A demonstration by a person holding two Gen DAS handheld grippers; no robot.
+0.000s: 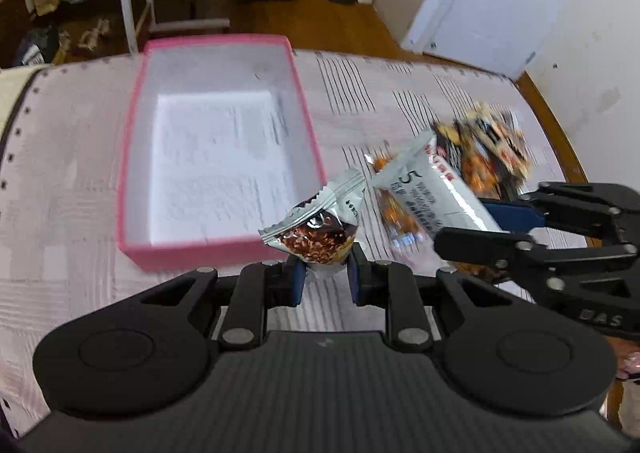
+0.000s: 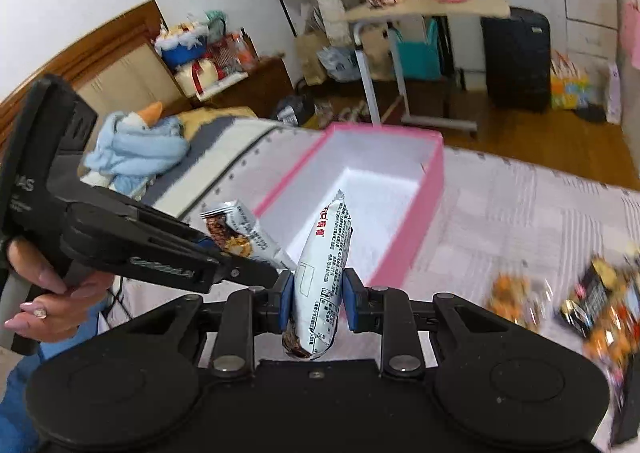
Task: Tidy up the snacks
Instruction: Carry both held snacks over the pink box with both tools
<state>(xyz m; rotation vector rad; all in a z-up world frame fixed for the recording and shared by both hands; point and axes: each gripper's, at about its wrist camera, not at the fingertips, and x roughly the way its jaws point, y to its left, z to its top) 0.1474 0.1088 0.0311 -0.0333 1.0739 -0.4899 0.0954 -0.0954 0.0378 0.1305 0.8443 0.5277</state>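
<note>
While both tools hang above the pale patterned cloth (image 1: 400, 93) that covers the table, I read each one as fully clamped on a load. My left gripper (image 1: 326, 279) has its blue pads pressed on the lower end of a small silver packet with a brown cereal print (image 1: 316, 229); the packet stands up from the jaws, just beside the near right corner of the pink-walled rectangular cardboard box with a white lining (image 1: 308, 121). My right gripper (image 2: 318, 297) pinches a longer white wrapped bar with black and red print (image 2: 324, 277) around its middle, and the bar points up toward the box (image 2: 430, 205) ahead of it. Nothing lies on the white floor of the box in either view. On the cloth to the right of the box sits a loose heap of orange and dark snack packets (image 1: 484, 149), blurred in both views (image 2: 592, 305). A hand (image 2: 52, 293) grips the handle of the left tool at the left edge of the right wrist view.
</note>
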